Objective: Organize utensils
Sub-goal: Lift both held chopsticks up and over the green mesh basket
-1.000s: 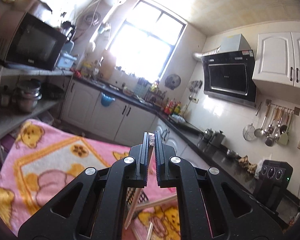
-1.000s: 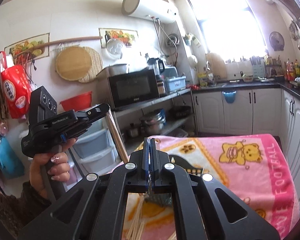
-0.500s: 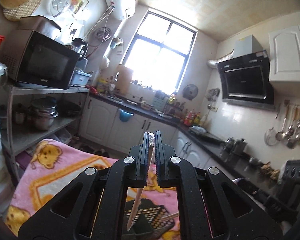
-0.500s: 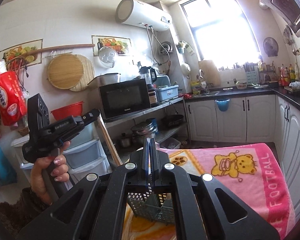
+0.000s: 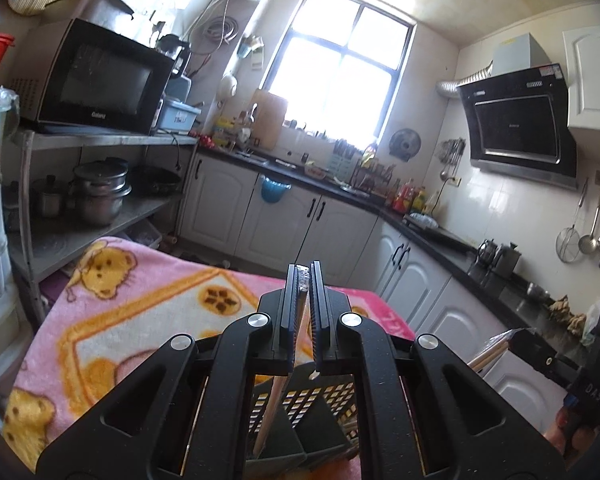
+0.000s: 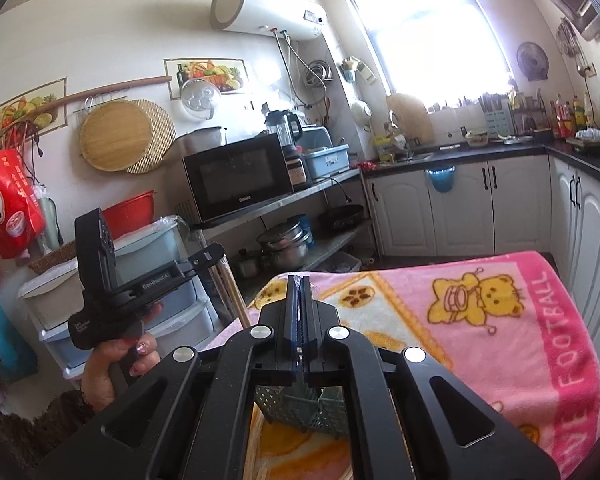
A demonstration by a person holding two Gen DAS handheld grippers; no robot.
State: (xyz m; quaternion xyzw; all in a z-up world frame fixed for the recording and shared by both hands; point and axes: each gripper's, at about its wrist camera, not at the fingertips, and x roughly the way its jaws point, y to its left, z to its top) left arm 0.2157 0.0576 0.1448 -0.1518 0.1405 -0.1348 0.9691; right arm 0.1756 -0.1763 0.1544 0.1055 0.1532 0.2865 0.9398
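My left gripper (image 5: 303, 276) is shut on a wrapped pair of wooden chopsticks (image 5: 276, 392) that hang down over the dark perforated utensil basket (image 5: 324, 408) on the pink blanket. From the right wrist view the left gripper (image 6: 216, 254) shows held in a hand, chopsticks (image 6: 232, 296) slanting down from it. My right gripper (image 6: 299, 280) is shut on a thin wrapped utensil, right above the green-grey basket (image 6: 300, 408). The right gripper's chopsticks (image 5: 488, 354) show at the right of the left wrist view.
A pink bear blanket (image 6: 480, 320) covers the table. Loose chopsticks (image 6: 256, 456) lie on it by the basket. A metal shelf with microwave (image 5: 100, 80) and pots (image 5: 96, 196) stands left; white cabinets (image 5: 300, 220) and a dark counter run behind.
Both grippers have tilted downward and closed in over the basket. The left gripper's chopsticks now hang over the basket's opening.
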